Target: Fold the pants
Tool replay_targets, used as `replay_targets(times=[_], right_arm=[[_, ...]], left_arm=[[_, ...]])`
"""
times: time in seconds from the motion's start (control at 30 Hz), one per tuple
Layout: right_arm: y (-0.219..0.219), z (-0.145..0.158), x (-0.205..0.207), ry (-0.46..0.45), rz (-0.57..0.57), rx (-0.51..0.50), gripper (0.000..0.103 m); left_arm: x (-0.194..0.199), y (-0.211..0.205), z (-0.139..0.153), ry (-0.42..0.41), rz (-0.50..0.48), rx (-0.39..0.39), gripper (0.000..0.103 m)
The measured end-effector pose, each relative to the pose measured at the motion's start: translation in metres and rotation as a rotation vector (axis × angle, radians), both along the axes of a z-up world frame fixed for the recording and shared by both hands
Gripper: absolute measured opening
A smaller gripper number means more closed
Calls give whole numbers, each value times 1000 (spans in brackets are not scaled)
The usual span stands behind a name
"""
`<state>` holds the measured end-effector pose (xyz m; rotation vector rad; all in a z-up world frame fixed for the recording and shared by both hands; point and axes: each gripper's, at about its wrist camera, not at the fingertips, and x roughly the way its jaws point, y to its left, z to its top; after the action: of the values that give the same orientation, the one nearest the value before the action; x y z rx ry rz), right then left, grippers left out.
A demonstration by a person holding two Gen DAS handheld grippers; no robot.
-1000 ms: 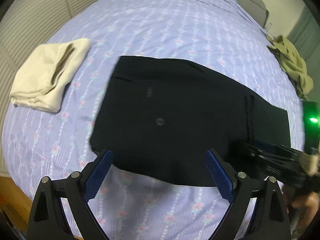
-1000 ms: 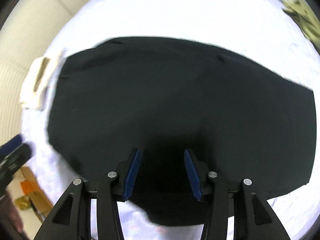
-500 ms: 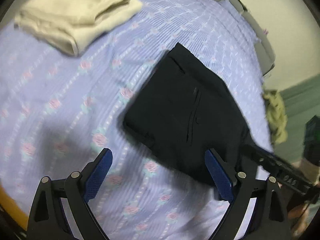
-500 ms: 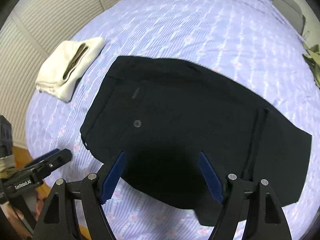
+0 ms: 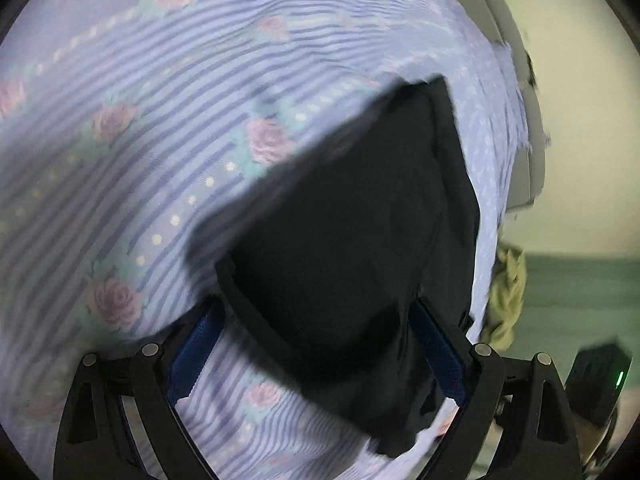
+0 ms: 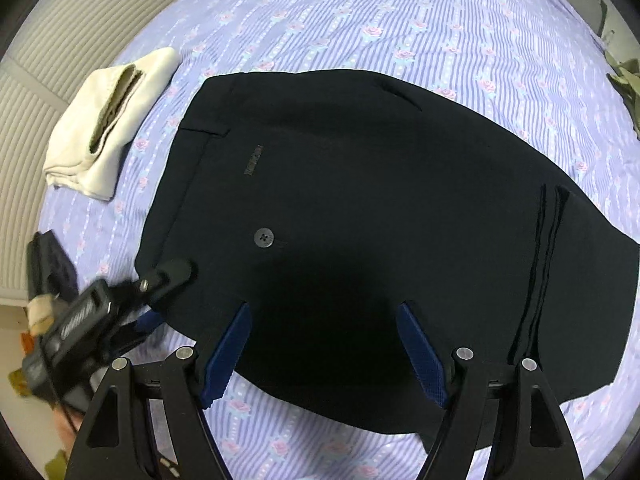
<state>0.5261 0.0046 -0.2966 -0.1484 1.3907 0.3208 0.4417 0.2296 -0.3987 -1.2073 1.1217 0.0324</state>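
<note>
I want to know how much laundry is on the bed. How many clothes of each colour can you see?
Black pants: 1
Cream folded garment: 1
Olive-green crumpled garment: 1
Total: 3

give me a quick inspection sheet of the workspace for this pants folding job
surface: bed sheet, lilac stripes with pink roses.
job's things: black pants lying flat and partly folded, button facing up.
clutter: folded cream garment beside the waistband; crumpled olive cloth at the far edge.
grippers: right gripper open above the near hem, nothing between its jaws, which have just been opening; left gripper open, down at the waistband corner, no grip seen.
cables: thin black lead by the left gripper's body.
surroundings: slatted cream panels, pale wall, wood floor with small items.
</note>
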Motion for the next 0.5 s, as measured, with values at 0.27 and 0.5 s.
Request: replay_targets(times=[0.27, 0.5], right_arm=[[-9, 7, 2, -21, -16, 2, 76], [-21, 18, 11, -44, -52, 37, 76]], left_arm=[[4, -1, 38, -140, 12, -30, 53], [16, -3, 52, -212, -2, -52, 65]])
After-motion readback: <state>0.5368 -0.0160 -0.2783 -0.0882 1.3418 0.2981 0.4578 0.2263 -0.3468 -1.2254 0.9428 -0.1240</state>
